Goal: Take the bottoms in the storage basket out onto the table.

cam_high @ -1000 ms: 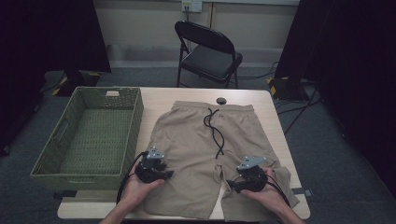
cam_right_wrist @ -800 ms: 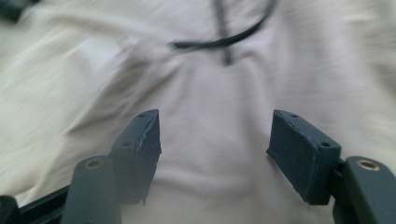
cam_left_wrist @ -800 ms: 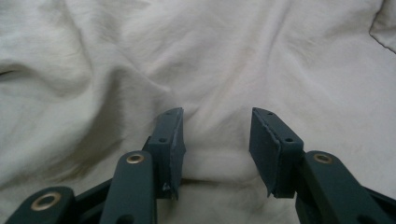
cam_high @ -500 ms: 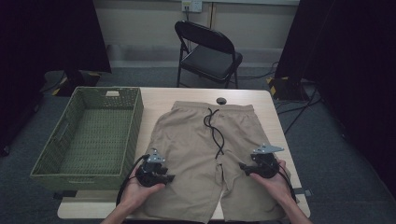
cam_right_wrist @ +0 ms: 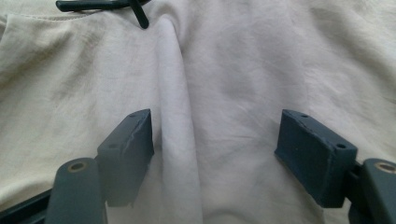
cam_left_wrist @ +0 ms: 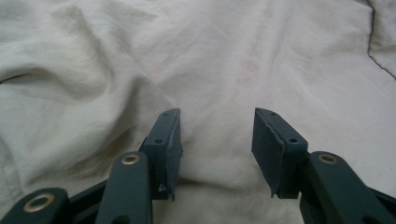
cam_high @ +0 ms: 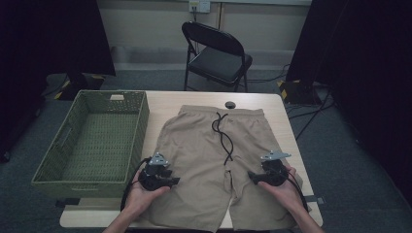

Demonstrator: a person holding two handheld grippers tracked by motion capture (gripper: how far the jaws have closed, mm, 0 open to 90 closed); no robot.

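Lying flat on the bench (cam_high: pixel 252 99): tan shorts (cam_high: pixel 214 160), waistband toward the far edge, both legs reaching to the near edge, black drawstring (cam_high: pixel 223 138) trailing down the middle from the waistband.

Resting on the left leg of the shorts, near its outer seam: left tool (cam_high: pixel 167 180), held in the left hand (cam_high: pixel 141 191), pointing across the cloth toward the middle. Standing apart in the left gripper view: the two black jaws of the left tool (cam_left_wrist: pixel 217 140), released, pads clear of the pale wrinkled fabric lying flat between and beyond them.

Resting on the right leg: right tool (cam_high: pixel 253 177), held in the right hand (cam_high: pixel 286 189), pointing inward toward the crotch seam. Standing wide in the right gripper view: the right tool (cam_right_wrist: pixel 215 154), released, jaws having just been opening, with a raised fold of the shorts (cam_right_wrist: pixel 177 140) running up between them, nearer the left pad and possibly brushing it, though hard telling from this angle. Showing at the top of that view: a bit of the drawstring (cam_right_wrist: pixel 135 11).

Sitting just beside the shorts on the left side of the bench: green woven basket (cam_high: pixel 92 141), its right wall close to the left leg. Standing beyond the far edge of the bench: black folding chair (cam_high: pixel 216 51). Lying by the waistband: small dark round thing (cam_high: pixel 230 104).
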